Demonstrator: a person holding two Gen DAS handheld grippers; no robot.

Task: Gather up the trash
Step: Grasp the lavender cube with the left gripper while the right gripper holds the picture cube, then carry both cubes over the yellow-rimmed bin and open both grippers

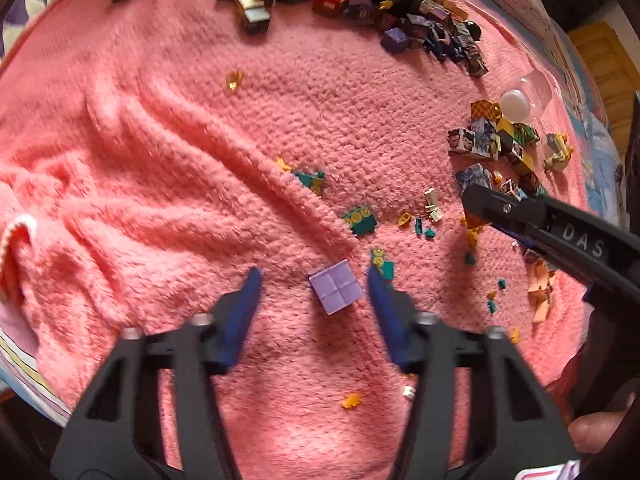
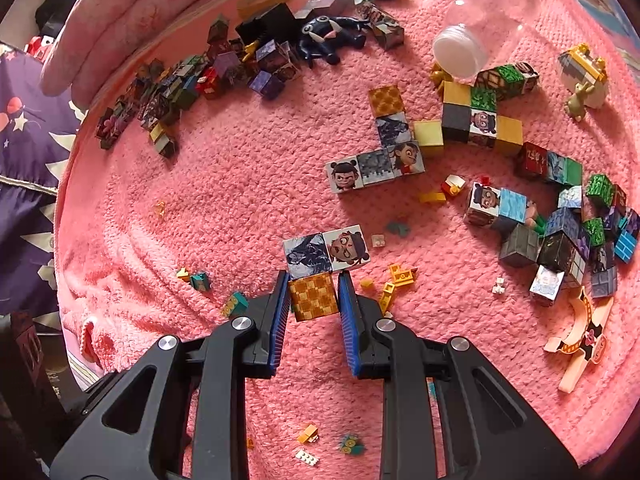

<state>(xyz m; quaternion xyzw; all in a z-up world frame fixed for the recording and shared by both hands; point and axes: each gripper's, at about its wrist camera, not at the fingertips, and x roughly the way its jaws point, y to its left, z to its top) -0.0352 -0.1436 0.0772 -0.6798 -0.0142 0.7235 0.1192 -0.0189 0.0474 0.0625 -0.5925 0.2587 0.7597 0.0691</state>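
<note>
1. Pink and fluffy, a big blanket [image 1: 168,128] covers nearly all of both views, and everything lies on it.
2. The left hand-held gripper [image 1: 315,280] has black arms and blue pads. Its jaws are wide apart and hold nothing. A pad stands on each side of a purple square tile [image 1: 337,286], with a gap on both sides. The right pad is right next to a small teal and yellow brick [image 1: 383,264].
3. The right hand-held gripper [image 2: 314,292] has its jaws close together around a gold checked cube [image 2: 313,295]. Both blue pads press on the sides of the cube. In the left view this gripper [image 1: 476,210] comes in from the right edge.
4. A clear jar [image 2: 480,24] with a white lid lies on its side at the far right of the blanket.
5. A dark blue toy animal [image 2: 328,38] lies at the far edge, by a long row of picture cubes [image 2: 172,92].
6. Two picture cubes [image 2: 326,254] are stuck to the far side of the gold one; one shows a cartoon face.
7. More picture cubes [image 2: 560,236] are heaped on the right.
8. Tiny yellow and teal bits [image 1: 424,220] lie scattered between the two grippers.
</note>
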